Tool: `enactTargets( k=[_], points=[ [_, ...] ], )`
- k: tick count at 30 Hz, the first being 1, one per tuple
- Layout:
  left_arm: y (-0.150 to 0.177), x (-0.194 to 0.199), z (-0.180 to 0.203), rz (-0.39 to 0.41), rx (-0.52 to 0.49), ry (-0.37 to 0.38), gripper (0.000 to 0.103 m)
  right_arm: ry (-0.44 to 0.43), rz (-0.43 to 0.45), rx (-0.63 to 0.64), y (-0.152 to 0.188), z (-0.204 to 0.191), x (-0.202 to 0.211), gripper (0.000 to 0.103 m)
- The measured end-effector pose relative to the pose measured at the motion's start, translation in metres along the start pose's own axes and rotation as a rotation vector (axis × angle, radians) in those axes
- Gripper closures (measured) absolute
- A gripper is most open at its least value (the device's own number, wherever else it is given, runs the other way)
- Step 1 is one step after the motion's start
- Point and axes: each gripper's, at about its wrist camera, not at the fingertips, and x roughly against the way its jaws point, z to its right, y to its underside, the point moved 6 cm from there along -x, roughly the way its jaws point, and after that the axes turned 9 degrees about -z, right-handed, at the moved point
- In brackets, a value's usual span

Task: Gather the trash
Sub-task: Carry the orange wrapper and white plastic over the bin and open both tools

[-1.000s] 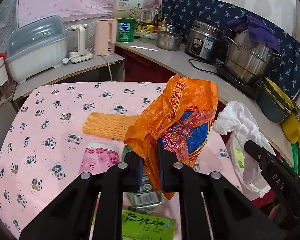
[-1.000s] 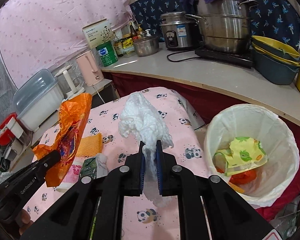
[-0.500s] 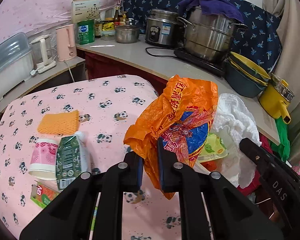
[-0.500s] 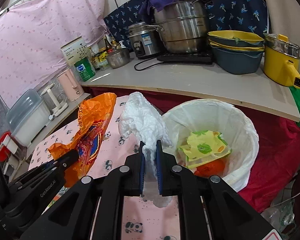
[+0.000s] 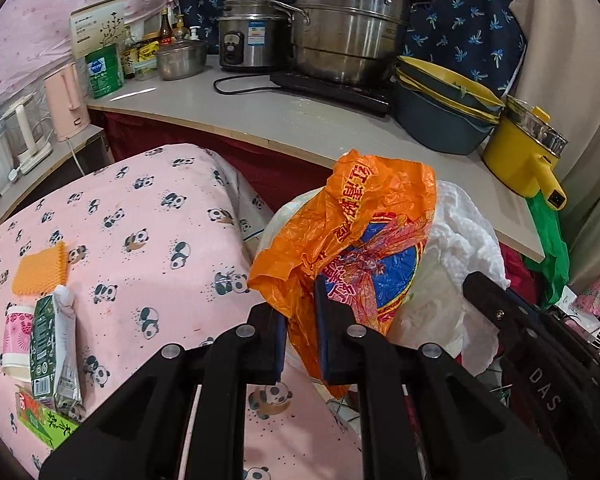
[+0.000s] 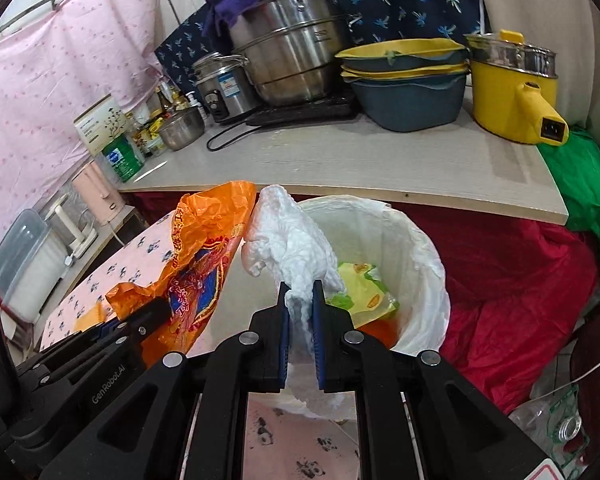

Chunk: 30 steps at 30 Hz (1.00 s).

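Right gripper [image 6: 299, 332], jaws clamped on white crumpled paper [image 6: 292, 240], sits at near rim of lined trash bin [image 6: 428, 264].
Bin mouth lies just ahead and below; wad hangs upright. Left gripper [image 5: 300, 334], clamped on orange plastic bag [image 5: 352, 240], is alongside, over table edge, farther from bin.

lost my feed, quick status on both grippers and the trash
Left gripper shut on orange bag. Right gripper shut on white tissue. Both by lined bin, nothing blocking.
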Motion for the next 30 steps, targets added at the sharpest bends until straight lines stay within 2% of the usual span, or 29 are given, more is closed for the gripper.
enactTargets(
  k=[9, 12, 13, 16, 20, 30],
  points=[
    [-0.005, -0.04, 0.021, -0.074, -0.028, 0.046, 0.09, 0.02, -0.038, -0.032, 0.0, 0.02, -0.027, 0.093],
    [-0.007, -0.046, 0.023, -0.07, -0.03, 0.049, 0.087, 0.03, -0.045, -0.032, 0.0, 0.021, -0.034, 0.093],
    [-0.007, -0.047, 0.023, -0.063, -0.032, 0.047, 0.084, 0.03, -0.05, -0.031, 0.001, 0.021, -0.037, 0.091],
    [-0.011, -0.049, 0.022, -0.049, -0.021, 0.017, 0.06, 0.037, -0.046, -0.052, -0.002, 0.023, -0.042, 0.082],
    [-0.013, -0.05, 0.019, -0.047, -0.017, 0.005, 0.058, 0.047, -0.016, -0.063, -0.011, 0.023, -0.037, 0.069],
    [-0.001, -0.043, 0.006, -0.049, 0.016, -0.018, 0.057, 0.037, 0.013, -0.084, -0.011, 0.034, -0.017, 0.069]
  ],
)
